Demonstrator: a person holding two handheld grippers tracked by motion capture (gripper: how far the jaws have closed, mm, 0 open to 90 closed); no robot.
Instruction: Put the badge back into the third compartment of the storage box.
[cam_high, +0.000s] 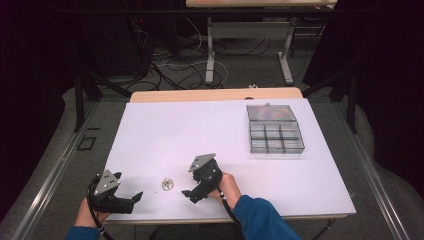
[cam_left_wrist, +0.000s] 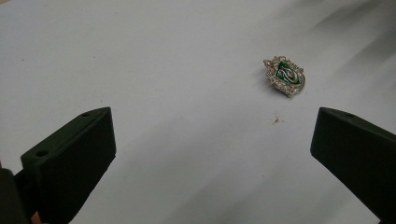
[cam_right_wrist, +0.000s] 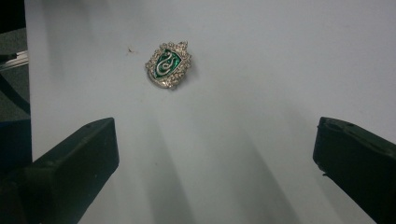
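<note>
Charm: small silver crest charm (cam_high: 167, 184) with green enamel, flat on the white desk (cam_high: 200, 135), near its front edge, between both grippers.
Left gripper (cam_high: 134, 198): fingers spread wide, empty, aimed at charm.
Right gripper (cam_high: 188, 194): fingers wide, empty, just beside charm.
Risk: thin, flat charm likely to skid or flip under a shallow pinch.
Organizer box (cam_high: 275, 131): clear, lid open, compartments apparently empty, well apart at back right.
</note>
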